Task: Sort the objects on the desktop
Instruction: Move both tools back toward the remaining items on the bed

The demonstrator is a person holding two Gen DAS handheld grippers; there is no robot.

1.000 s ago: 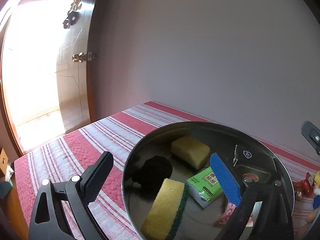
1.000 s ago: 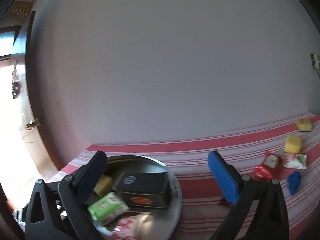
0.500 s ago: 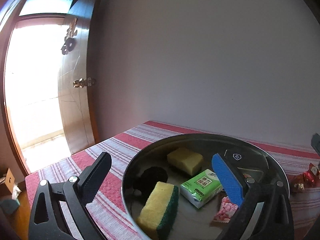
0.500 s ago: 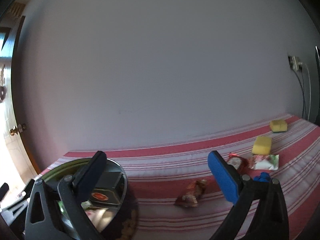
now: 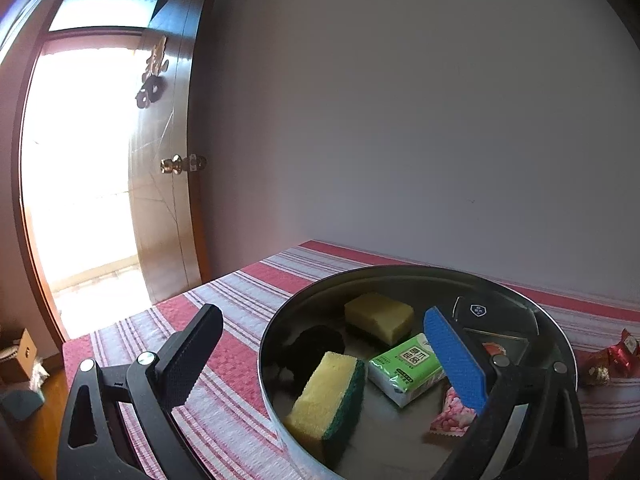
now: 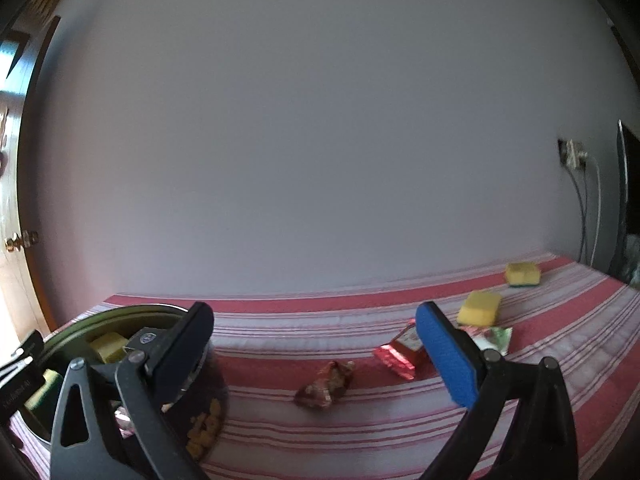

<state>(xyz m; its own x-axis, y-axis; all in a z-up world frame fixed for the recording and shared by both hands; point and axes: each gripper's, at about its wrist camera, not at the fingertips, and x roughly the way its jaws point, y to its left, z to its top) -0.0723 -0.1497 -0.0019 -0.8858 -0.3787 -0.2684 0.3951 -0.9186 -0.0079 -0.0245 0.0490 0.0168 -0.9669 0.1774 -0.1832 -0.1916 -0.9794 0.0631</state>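
Note:
A round metal basin stands on the red-striped tablecloth. In it lie a yellow-green sponge, a yellow sponge, a green tissue pack, a black tin, a pink wrapper and a dark lump. My left gripper is open and empty over the basin's near-left rim. My right gripper is open and empty above a brown candy wrapper, with the basin at its left. A red packet, a white-green packet and two yellow sponges lie to the right.
A wooden door with a brass knob stands open at the table's left end. A plain wall runs along the table's far edge. A wall socket with cables is at the far right. A red candy lies right of the basin.
My right gripper has swung right, away from the basin and toward the loose wrappers and sponges. My left gripper has pulled back and tilted slightly over the basin.

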